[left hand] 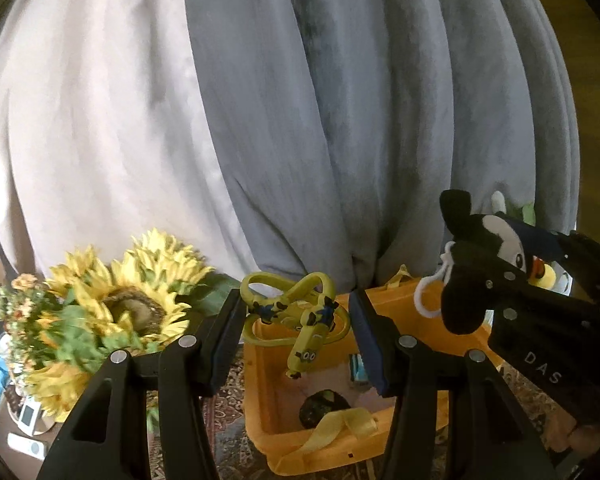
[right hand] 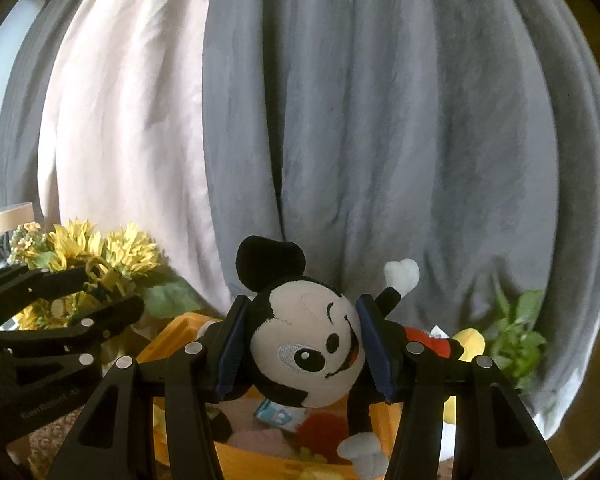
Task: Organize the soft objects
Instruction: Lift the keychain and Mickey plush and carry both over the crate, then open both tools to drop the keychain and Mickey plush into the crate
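Observation:
My right gripper (right hand: 306,344) is shut on a Mickey Mouse plush (right hand: 308,344), gripping its head sideways above the orange fabric bin (right hand: 171,334). The plush also shows at the right of the left wrist view (left hand: 488,248), held by the right gripper (left hand: 540,320). My left gripper (left hand: 295,332) hangs over the orange bin (left hand: 259,392); a yellow Minion toy with looped arms (left hand: 300,320) sits between its fingers, and whether they press it is unclear. Inside the bin lie a dark round toy (left hand: 326,406) and a small blue-white item (left hand: 358,366).
Grey and white curtains (left hand: 300,120) hang close behind. Artificial sunflowers (left hand: 111,300) stand left of the bin. A green plant (right hand: 516,332) is at the right. The bin rests on a patterned rug (left hand: 227,392). Small white devices (left hand: 27,416) lie at far left.

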Demonstrator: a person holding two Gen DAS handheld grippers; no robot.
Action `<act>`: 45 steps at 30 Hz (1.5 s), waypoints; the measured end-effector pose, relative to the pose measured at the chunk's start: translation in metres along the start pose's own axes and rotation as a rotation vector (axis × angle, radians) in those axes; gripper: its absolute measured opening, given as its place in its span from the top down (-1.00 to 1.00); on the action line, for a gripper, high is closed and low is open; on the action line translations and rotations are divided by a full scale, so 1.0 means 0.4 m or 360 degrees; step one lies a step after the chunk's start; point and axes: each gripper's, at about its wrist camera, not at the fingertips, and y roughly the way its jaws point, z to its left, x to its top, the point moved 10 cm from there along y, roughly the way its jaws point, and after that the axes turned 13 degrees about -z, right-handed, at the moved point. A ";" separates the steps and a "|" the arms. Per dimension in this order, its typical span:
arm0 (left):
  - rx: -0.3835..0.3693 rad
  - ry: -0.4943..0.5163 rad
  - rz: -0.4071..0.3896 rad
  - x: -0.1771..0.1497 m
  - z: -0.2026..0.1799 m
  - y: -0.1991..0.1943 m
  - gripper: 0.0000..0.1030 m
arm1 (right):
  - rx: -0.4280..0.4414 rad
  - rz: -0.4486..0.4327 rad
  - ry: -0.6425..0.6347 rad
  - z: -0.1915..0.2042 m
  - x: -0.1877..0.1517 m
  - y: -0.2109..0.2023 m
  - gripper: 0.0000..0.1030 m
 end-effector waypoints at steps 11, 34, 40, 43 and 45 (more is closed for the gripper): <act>-0.0079 0.0025 0.0222 -0.115 -0.016 0.145 -0.03 | 0.0129 0.0202 0.0098 0.008 -0.103 0.130 -0.06; -0.0165 0.0047 0.0475 -0.251 -0.046 0.232 -0.36 | 0.0255 0.0474 0.0202 0.046 -0.223 0.221 -0.37; -0.0125 0.0035 0.0447 -0.234 -0.032 0.199 -0.41 | 0.0196 0.0444 0.0213 0.023 -0.194 0.185 -0.37; -0.0089 0.0018 0.0424 -0.216 -0.023 0.174 -0.41 | 0.0159 0.0435 0.0233 0.006 -0.181 0.159 -0.37; -0.0061 -0.0001 0.0400 -0.199 -0.015 0.148 -0.41 | 0.0133 0.0426 0.0246 -0.005 -0.171 0.138 -0.37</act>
